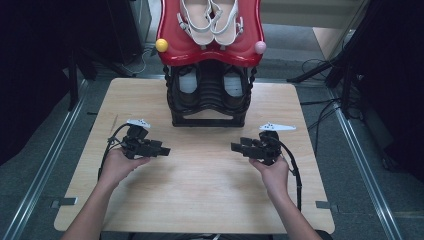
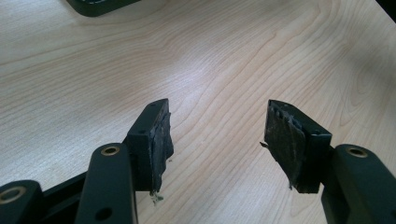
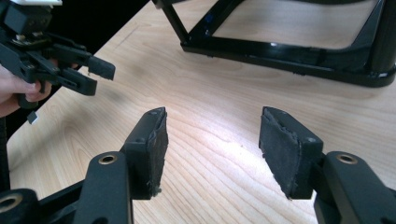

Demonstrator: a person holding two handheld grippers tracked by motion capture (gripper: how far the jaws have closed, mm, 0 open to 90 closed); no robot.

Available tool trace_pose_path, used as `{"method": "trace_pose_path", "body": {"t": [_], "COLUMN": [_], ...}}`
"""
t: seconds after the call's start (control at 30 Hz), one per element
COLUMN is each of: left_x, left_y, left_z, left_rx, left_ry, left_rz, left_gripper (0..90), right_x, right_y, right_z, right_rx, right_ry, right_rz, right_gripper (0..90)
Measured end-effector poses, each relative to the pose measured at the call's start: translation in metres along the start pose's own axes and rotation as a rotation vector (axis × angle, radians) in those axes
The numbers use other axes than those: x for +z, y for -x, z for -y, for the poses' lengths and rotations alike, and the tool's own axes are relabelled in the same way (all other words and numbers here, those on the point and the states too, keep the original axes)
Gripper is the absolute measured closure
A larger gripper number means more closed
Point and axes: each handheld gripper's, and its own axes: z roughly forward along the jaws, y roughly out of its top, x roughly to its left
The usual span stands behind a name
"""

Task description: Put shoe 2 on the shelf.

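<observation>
While both sets of jaws stand wide apart and empty: left gripper (image 1: pixel 165 150) and right gripper (image 1: pixel 235 146) poised low over bare wooden table (image 1: pixel 200 195), tips facing inward. White sandals (image 1: pixel 210 20) atop red shelf (image 1: pixel 172 47) of black shoe rack (image 1: pixel 207 95), well beyond. Best approached level, one strap per jaw pair. Grey floor, dark surroundings, loose cables.

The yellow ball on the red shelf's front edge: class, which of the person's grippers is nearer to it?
Left. The left gripper sits almost straight below the yellow ball in the high view, near the rack's left side. The right gripper is farther across the table, toward the pink ball.
</observation>
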Motion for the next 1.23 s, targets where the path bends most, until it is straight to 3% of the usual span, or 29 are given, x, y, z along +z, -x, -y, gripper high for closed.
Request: {"method": "trace_pose_path", "body": {"t": [0.33, 0.8, 1.03, 1.17, 1.23], "left_x": [-0.001, -0.002, 0.0, 0.002, 0.005], "left_y": [0.0, 0.0, 0.0, 0.001, 0.002], "left_z": [-0.001, -0.002, -0.001, -0.001, -0.001], "left_rx": [-0.002, -0.006, -0.002, 0.005, 0.007], "left_ry": [0.003, 0.009, -0.002, -0.011, -0.015], "left_rz": [0.004, 0.008, 0.003, 0.009, 0.012], "left_gripper": [39.5, 36.8, 36.4, 36.1, 35.7], "right_x": [0.003, -0.002, -0.001, 0.002, 0.007], "right_y": [0.004, 0.012, 0.014, 0.015, 0.017], "right_z": [0.006, 0.013, 0.014, 0.016, 0.018], "right_rx": [-0.021, 0.024, 0.023, 0.006, -0.015], "right_ry": [-0.021, -0.009, -0.014, -0.048, -0.099], "right_rz": [0.025, 0.03, 0.031, 0.054, 0.091], "right_gripper": [42.3, 41.9, 41.0, 40.2, 40.6]}}
